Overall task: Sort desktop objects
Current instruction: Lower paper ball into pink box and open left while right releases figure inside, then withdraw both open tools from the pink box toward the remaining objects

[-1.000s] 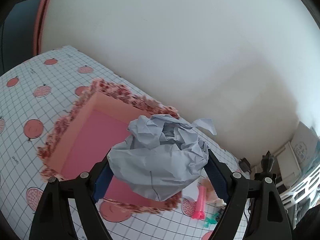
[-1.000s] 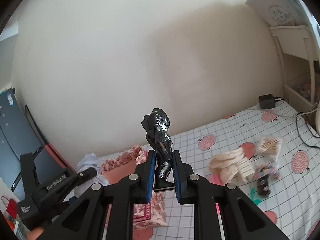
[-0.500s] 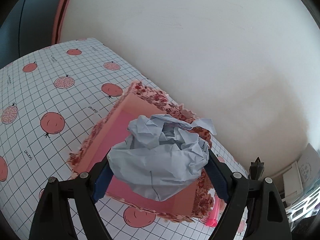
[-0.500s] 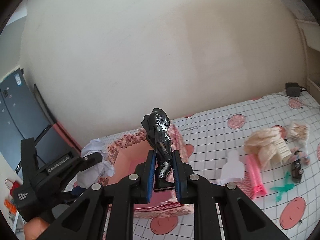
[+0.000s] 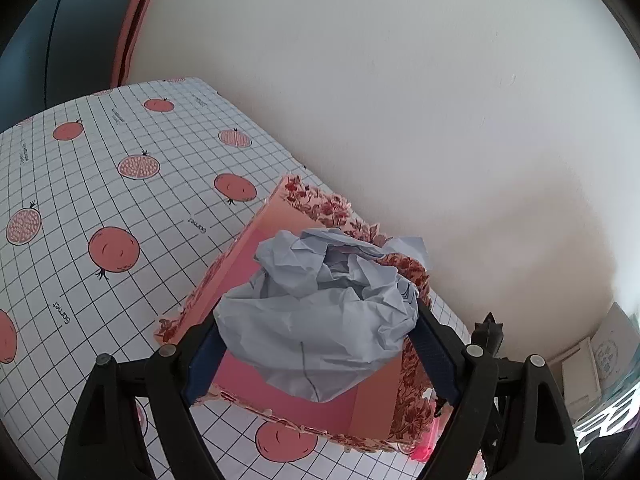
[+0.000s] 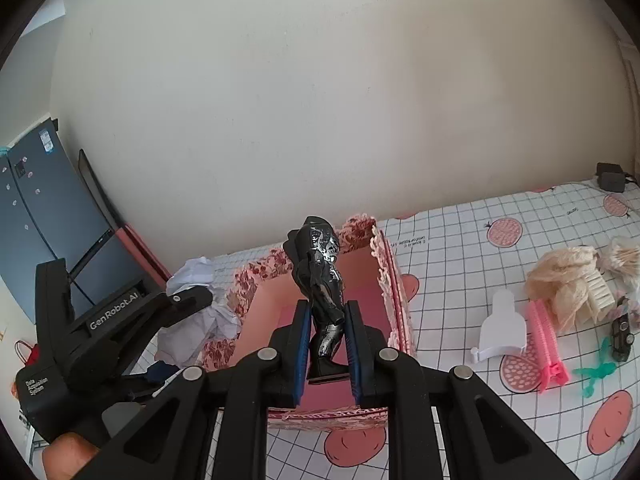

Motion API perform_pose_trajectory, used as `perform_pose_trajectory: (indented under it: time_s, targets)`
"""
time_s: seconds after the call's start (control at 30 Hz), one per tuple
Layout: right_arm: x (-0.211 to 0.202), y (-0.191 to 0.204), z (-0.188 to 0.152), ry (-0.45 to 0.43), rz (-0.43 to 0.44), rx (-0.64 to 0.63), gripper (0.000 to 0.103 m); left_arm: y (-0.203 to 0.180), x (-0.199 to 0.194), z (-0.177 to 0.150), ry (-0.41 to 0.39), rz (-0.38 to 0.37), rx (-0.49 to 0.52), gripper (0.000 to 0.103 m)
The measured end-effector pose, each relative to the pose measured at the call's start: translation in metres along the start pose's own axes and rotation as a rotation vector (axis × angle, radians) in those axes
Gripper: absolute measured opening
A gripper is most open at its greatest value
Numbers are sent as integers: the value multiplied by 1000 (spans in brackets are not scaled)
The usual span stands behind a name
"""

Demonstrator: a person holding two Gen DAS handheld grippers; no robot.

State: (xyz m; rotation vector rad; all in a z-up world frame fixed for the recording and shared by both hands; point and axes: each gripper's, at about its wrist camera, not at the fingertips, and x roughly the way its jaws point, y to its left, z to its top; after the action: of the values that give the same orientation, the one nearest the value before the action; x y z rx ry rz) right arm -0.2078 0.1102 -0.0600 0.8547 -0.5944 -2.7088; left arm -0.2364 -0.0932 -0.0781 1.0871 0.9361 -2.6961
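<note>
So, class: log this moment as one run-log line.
left gripper: shut on crumpled paper | right gripper: shut on dark figurine | both over pink box

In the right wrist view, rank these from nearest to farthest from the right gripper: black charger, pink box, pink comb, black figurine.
1. black figurine, clamped in the right gripper.
2. pink box, directly below and ahead of it.
3. pink comb, off to the right on the tablecloth.
4. black charger, far right, back by the wall.
</note>
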Motion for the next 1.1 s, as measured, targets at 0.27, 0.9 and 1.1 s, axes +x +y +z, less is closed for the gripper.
perform_pose_trajectory:
  time_s: [0.27, 0.9, 1.1]
  targets:
    - [8, 4, -3, 25, 1, -16, 18, 2, 3, 0, 11, 12, -3, 86]
    - [22, -9, -5, 106, -65, 22, 30, 4, 18, -7, 99, 55, -14, 92]
    - [25, -9, -5, 115, -72, 14, 30, 2, 18, -7, 100, 63, -11, 93]
